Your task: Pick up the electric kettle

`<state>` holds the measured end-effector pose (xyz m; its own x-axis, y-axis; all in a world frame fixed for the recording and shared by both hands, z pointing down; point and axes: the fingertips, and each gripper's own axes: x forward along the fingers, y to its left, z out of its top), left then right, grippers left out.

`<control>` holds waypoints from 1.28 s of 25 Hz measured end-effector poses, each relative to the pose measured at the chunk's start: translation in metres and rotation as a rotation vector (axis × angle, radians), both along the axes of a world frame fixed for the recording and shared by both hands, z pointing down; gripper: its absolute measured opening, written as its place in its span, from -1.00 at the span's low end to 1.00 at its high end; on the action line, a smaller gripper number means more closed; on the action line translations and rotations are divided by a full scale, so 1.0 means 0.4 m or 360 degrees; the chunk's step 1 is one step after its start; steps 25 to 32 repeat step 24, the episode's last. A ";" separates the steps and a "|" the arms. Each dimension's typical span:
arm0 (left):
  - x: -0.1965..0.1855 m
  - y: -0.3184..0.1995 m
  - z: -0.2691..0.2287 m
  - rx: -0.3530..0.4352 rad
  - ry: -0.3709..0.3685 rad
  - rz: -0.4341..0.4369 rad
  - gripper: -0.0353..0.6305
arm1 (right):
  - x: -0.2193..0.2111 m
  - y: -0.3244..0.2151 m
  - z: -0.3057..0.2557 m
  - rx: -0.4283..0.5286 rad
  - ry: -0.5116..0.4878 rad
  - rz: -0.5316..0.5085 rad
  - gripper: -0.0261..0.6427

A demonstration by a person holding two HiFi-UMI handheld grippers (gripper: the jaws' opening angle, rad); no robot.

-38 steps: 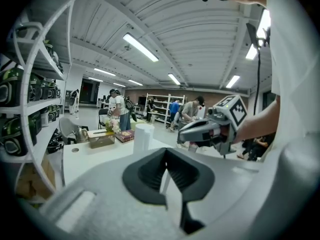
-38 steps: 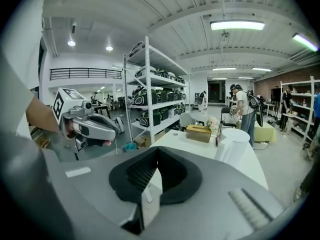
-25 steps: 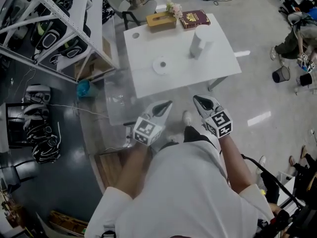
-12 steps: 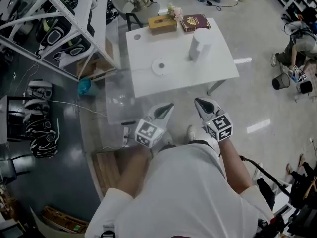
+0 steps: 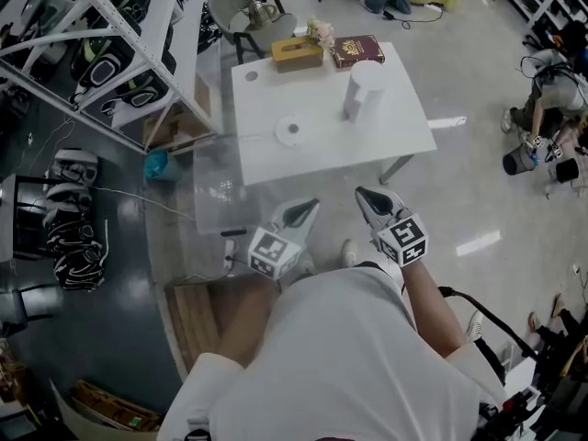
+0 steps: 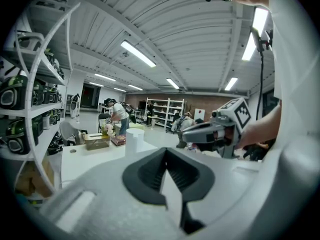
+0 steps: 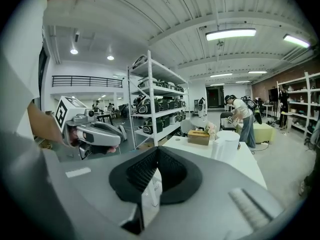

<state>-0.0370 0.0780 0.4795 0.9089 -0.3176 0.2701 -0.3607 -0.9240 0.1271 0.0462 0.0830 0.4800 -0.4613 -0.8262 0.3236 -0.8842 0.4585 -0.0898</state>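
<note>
The white electric kettle (image 5: 361, 90) stands upright on the white table (image 5: 386, 136), toward its far right; its round base disc (image 5: 290, 130) lies apart from it at the left. The kettle also shows in the left gripper view (image 6: 134, 140) and the right gripper view (image 7: 226, 145), well ahead of the jaws. My left gripper (image 5: 304, 211) and right gripper (image 5: 367, 197) hang side by side in the air, short of the table's near edge. Both are shut with nothing between their jaws.
A wooden tissue box (image 5: 297, 51), a dark red book (image 5: 357, 50) and small flowers (image 5: 322, 32) sit at the table's far edge. A chair (image 5: 241, 12) stands behind it. Metal shelving (image 5: 101, 53) runs along the left. A person (image 5: 551, 99) crouches at the far right.
The table and kettle have drawn a little nearer in the head view. Both grippers have been carried forward together and stay shut.
</note>
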 end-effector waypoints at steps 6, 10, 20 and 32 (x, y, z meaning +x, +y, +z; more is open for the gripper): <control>0.013 0.002 -0.007 0.0013 -0.0004 0.0000 -0.89 | 0.007 -0.003 -0.014 0.0028 -0.0003 -0.0013 -0.91; 0.017 -0.003 -0.008 0.0025 -0.0003 -0.0011 -0.89 | 0.009 0.000 -0.019 0.0032 -0.0014 -0.0011 -0.91; 0.034 -0.007 -0.022 0.0038 0.0006 -0.0005 -0.89 | 0.018 -0.004 -0.020 0.0033 -0.0012 -0.0017 -0.91; 0.041 -0.016 -0.020 0.0044 0.0006 -0.0004 -0.89 | 0.023 -0.014 -0.018 0.0031 -0.0012 -0.0017 -0.91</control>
